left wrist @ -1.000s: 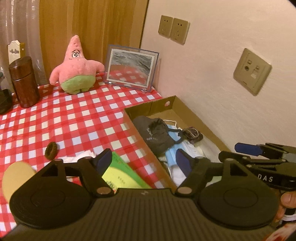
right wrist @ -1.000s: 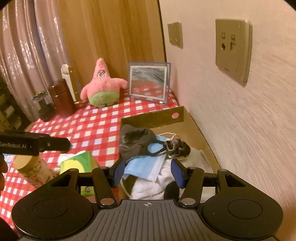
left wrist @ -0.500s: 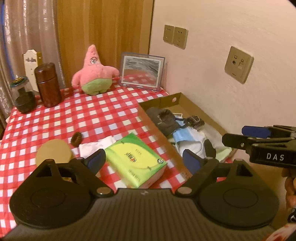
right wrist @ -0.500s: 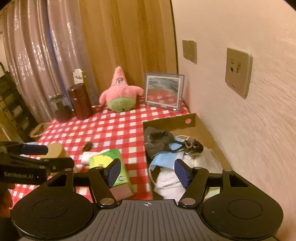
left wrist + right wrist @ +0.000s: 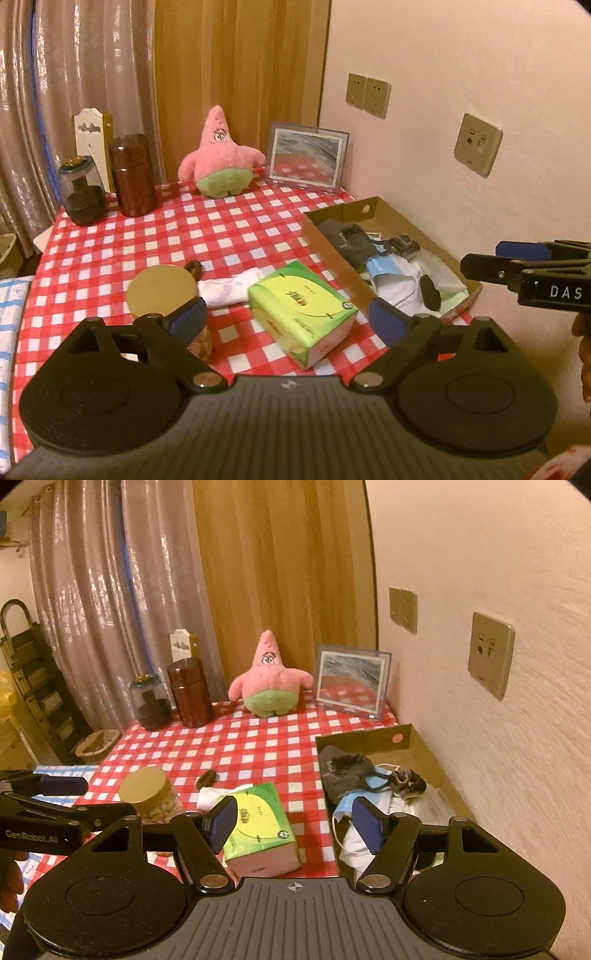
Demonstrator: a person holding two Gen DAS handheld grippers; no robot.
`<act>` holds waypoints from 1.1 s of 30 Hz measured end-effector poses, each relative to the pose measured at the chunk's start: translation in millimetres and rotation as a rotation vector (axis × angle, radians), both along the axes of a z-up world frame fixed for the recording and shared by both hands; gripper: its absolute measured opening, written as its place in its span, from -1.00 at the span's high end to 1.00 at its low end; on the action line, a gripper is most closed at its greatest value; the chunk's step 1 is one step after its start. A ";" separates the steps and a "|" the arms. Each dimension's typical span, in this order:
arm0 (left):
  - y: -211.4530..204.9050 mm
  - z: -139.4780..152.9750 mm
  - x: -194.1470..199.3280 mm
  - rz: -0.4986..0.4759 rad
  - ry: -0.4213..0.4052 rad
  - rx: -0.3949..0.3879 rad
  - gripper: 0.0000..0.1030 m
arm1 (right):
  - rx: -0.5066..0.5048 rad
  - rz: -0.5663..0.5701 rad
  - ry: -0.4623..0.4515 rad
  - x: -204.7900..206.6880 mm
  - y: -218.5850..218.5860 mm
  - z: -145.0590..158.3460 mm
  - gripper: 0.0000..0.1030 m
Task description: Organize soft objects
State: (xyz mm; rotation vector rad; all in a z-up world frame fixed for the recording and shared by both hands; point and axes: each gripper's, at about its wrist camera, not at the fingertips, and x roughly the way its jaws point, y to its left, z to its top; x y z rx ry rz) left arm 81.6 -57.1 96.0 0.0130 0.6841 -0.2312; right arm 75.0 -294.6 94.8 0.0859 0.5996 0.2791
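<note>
**Both grippers empty above the table**

Now the cardboard box by the wall holds a dark cap, a blue mask and white cloth. "DAS" marks the right gripper, "GenRobot.AI" the left gripper. Both have pulled back since earlier, their jaws just opening wider, spread with nothing between. A white sock lies beside the green tissue pack.
</note>
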 end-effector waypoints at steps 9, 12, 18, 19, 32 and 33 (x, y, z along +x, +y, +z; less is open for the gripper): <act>45.4 22.5 -2.7 0.056 -0.069 0.025 -0.81 | -0.012 0.032 -0.024 4.8 6.1 5.0 -0.34; 58.7 31.4 -1.5 0.073 -0.091 0.059 -0.81 | -0.018 0.057 -0.029 9.6 10.3 6.4 -0.34; 85.9 40.5 5.7 0.092 -0.083 0.091 -0.81 | -0.046 0.138 -0.026 20.0 27.8 5.7 -0.34; 89.4 40.7 7.9 0.093 -0.084 0.106 -0.81 | -0.053 0.156 -0.025 21.8 32.1 5.7 -0.34; 112.9 25.1 44.8 0.026 -0.020 0.152 -0.81 | -0.186 0.310 -0.028 43.2 70.3 0.0 -0.34; 113.3 24.5 47.2 0.024 -0.016 0.152 -0.81 | -0.197 0.320 -0.033 43.8 72.3 0.8 -0.34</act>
